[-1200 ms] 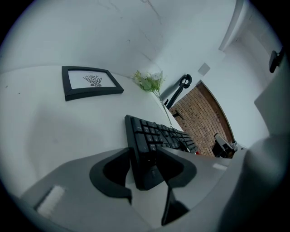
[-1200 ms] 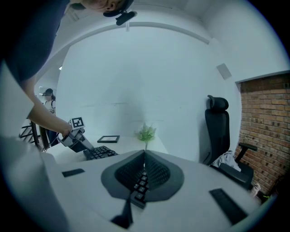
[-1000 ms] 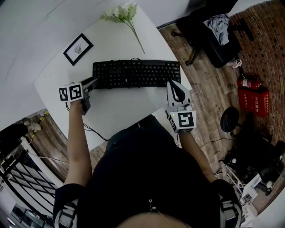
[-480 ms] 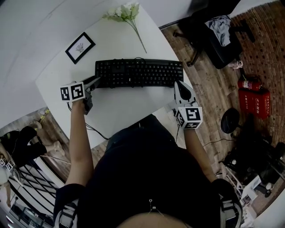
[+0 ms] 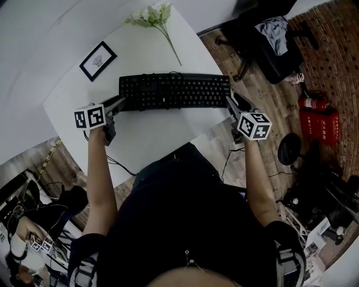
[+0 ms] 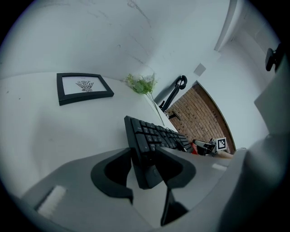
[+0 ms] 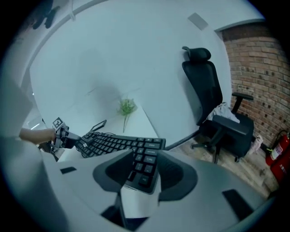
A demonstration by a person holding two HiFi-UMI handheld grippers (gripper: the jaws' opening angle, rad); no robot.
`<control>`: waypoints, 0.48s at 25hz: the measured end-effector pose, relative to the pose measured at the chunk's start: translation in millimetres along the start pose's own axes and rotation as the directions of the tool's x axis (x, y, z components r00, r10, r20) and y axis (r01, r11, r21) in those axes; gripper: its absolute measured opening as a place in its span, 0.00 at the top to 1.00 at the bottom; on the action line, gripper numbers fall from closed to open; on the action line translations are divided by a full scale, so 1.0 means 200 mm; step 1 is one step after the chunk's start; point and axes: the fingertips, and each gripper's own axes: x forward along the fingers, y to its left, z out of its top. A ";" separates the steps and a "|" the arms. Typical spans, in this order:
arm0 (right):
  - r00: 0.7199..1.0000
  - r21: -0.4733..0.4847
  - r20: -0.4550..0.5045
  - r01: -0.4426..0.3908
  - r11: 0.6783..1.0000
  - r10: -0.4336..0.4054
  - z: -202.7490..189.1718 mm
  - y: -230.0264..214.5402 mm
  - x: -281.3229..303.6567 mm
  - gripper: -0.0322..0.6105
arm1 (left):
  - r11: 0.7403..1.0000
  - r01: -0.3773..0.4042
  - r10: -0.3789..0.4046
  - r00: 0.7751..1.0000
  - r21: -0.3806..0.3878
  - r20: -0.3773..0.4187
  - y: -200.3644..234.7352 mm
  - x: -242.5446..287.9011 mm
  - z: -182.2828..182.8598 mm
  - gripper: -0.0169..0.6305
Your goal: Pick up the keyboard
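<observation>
Right claw (image 5: 231, 103), just opened, straddles one end of the keyboard (image 5: 174, 91), apparently unclamped.

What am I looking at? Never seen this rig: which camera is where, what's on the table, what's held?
No robot: a person holds a two-jaw gripper in each hand. One picture comes from a camera on their head, looking down; the other two come from cameras on the grippers, looking along the jaws. On the white table lie a keyboard, a picture frame and flowers. The left gripper has just been closing its jaws around the keyboard's left end; whether they press yet is unclear. The right gripper has just been opening its jaws, which straddle the right end without gripping.
</observation>
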 end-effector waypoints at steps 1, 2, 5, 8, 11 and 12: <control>1.000 0.026 -0.013 -0.013 1.000 0.014 -0.01 -0.02 0.01 0.71 | 1.000 0.002 -0.002 1.000 0.004 -0.001 -0.01 0.00 0.00 0.71; 0.999 0.059 -0.022 -0.029 0.998 0.030 -0.02 -0.03 0.02 0.70 | 1.000 0.004 -0.004 1.000 0.008 -0.003 -0.02 0.00 0.00 0.71; 0.995 0.184 -0.050 -0.072 0.980 0.083 -0.05 -0.09 0.05 0.63 | 1.000 0.007 -0.006 1.000 0.021 -0.008 -0.05 0.01 0.00 0.72; 0.990 0.268 -0.097 -0.076 0.960 0.105 -0.11 -0.14 0.06 0.58 | 1.000 0.002 -0.001 1.000 0.030 -0.017 -0.08 0.01 -0.01 0.73; 0.983 0.301 -0.132 -0.080 0.950 0.125 -0.16 -0.16 0.07 0.57 | 0.999 -0.018 0.020 0.999 0.045 -0.025 -0.07 0.02 -0.03 0.75; 0.982 0.310 -0.139 -0.083 0.947 0.132 -0.16 -0.16 0.07 0.56 | 0.999 -0.020 0.020 1.000 0.042 -0.008 -0.06 0.02 -0.02 0.78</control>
